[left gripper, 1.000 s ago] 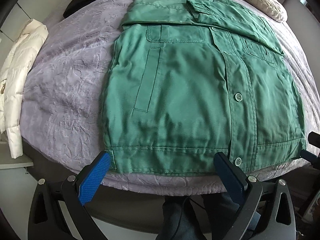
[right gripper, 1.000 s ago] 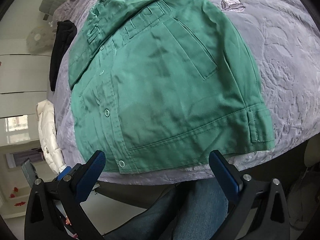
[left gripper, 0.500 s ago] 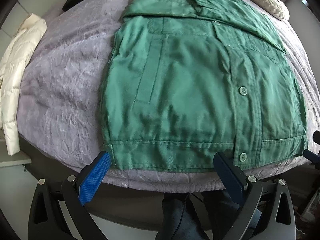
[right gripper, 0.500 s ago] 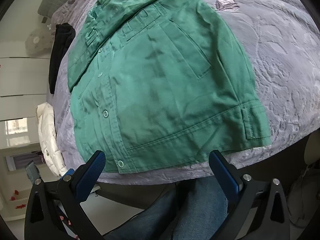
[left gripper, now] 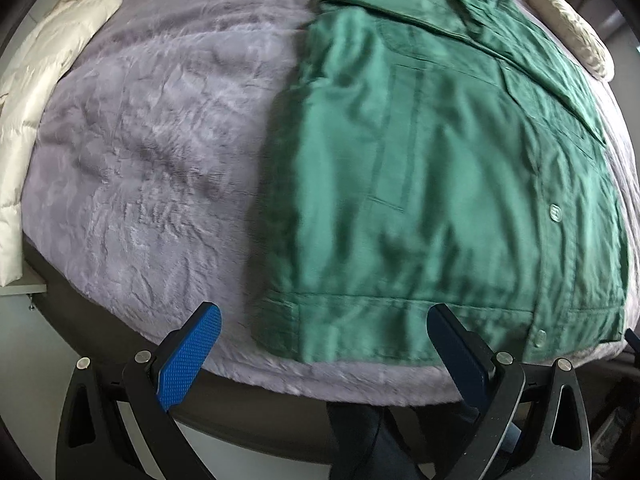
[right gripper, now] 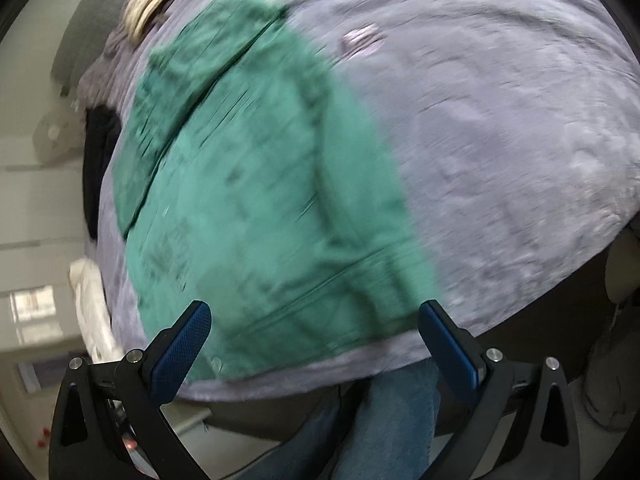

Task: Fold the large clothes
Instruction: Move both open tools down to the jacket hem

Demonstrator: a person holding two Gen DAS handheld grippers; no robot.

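A green button-up jacket [left gripper: 440, 168] lies flat on a lilac bedspread [left gripper: 152, 152], sleeves folded across its chest, hem toward me. My left gripper [left gripper: 324, 344] is open and empty, just in front of the hem's left corner. The jacket also shows in the right wrist view [right gripper: 256, 208], blurred. My right gripper [right gripper: 316, 340] is open and empty, in front of the hem's right part, above the bed's near edge.
A cream puffer jacket [left gripper: 44, 92] lies at the bed's left edge. A beige cushion [left gripper: 576, 32] sits at the far right. A black garment [right gripper: 98, 160] lies beyond the green jacket. The person's jeans-clad legs [right gripper: 396, 412] stand by the bed's near edge.
Both grippers have swung outward: the left view shifted left toward the hem's left corner, the right view shifted right toward the right corner. Both stay open. The jacket has not moved.
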